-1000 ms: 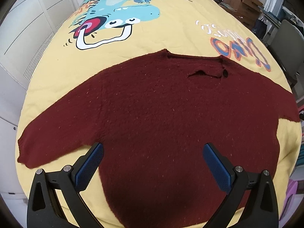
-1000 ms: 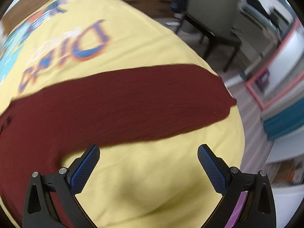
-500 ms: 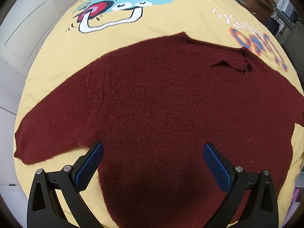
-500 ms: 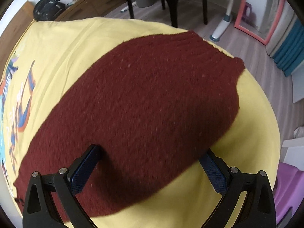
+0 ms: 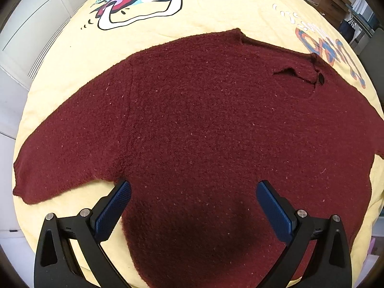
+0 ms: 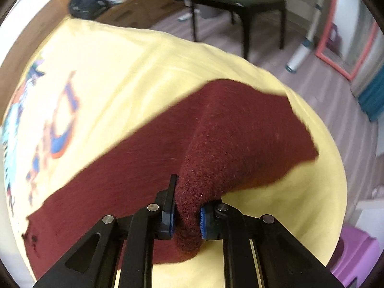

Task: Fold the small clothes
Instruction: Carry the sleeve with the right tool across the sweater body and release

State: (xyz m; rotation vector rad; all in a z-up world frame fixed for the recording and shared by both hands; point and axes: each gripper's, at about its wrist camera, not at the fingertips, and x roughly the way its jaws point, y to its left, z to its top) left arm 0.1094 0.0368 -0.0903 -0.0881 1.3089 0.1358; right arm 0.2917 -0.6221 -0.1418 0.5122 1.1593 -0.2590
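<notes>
One sleeve [image 6: 240, 129] is now being pinched: half a second ago the right gripper [image 6: 186, 213] was spread over it, and now its pads are pressing a raised ridge of the knit between them. The dark red sweater [image 5: 204, 132] is lying flat on the yellow bedspread [image 5: 228, 12], collar toward 12 o'clock. The left gripper [image 5: 192, 206] is hovering spread wide above the hem, touching nothing. Sleeve fold looks to be starting.
</notes>
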